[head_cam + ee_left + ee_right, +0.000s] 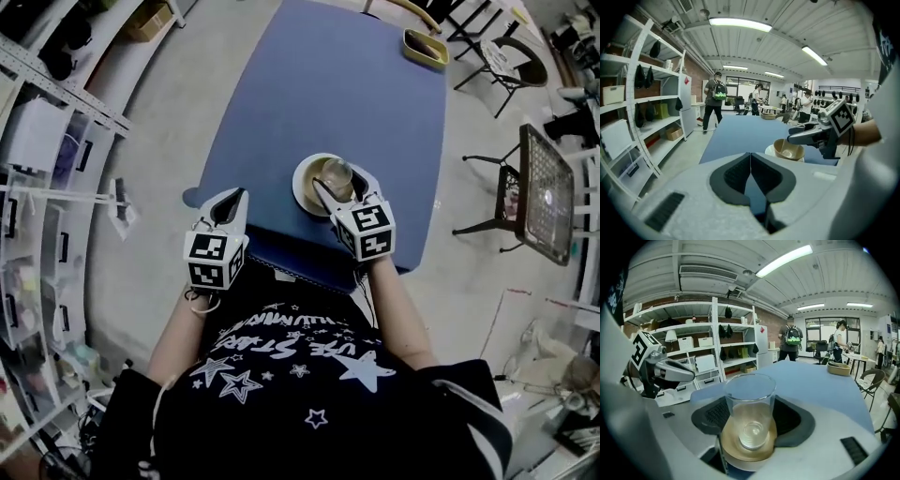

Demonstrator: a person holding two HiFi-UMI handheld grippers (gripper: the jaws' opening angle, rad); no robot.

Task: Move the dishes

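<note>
A clear glass stands upright between my right gripper's jaws, whose dark pads press its two sides. Its base sits inside a tan bowl. In the head view the bowl rests on a white plate near the front edge of the blue table, with the right gripper over it. My left gripper hovers off the table's front left corner, its pads pressed together on nothing. The left gripper view shows the bowl and the plate to its right.
A yellowish basket sits at the table's far right corner. Chairs and a wire-top stand are to the right of the table. Shelving lines the left side. People stand beyond the far end.
</note>
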